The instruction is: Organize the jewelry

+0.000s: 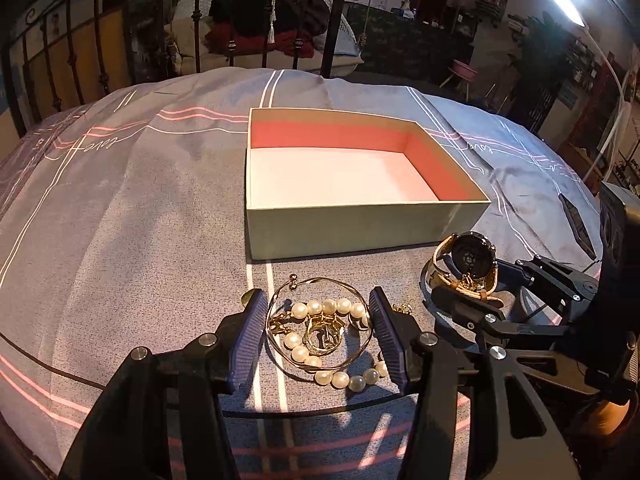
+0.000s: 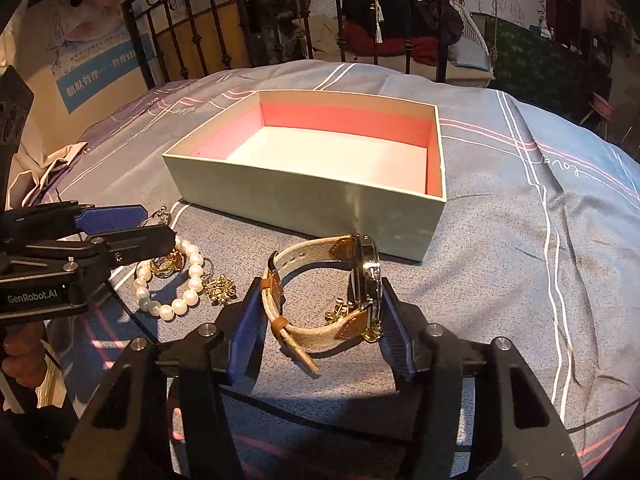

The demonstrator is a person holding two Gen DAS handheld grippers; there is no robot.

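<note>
An open box (image 1: 352, 232) with a pink lining and white floor sits empty on the bed; it also shows in the right wrist view (image 2: 320, 204). My left gripper (image 1: 318, 308) is open around a pile of jewelry: a pearl bracelet (image 1: 324, 308), a thin gold bangle (image 1: 320, 284) and a gold ring (image 1: 320, 334). My right gripper (image 2: 320, 292) stands around a watch (image 2: 366, 276) with a tan strap (image 2: 304, 252), its pads touching watch and strap. The watch also shows in the left wrist view (image 1: 470, 258). The pearls (image 2: 188, 276) lie left of it.
A grey bedspread (image 1: 140, 208) with pink and white lines covers the bed. A black metal bed frame (image 1: 96, 52) stands behind. Small gold pieces (image 2: 220, 288) lie between the pearls and the watch.
</note>
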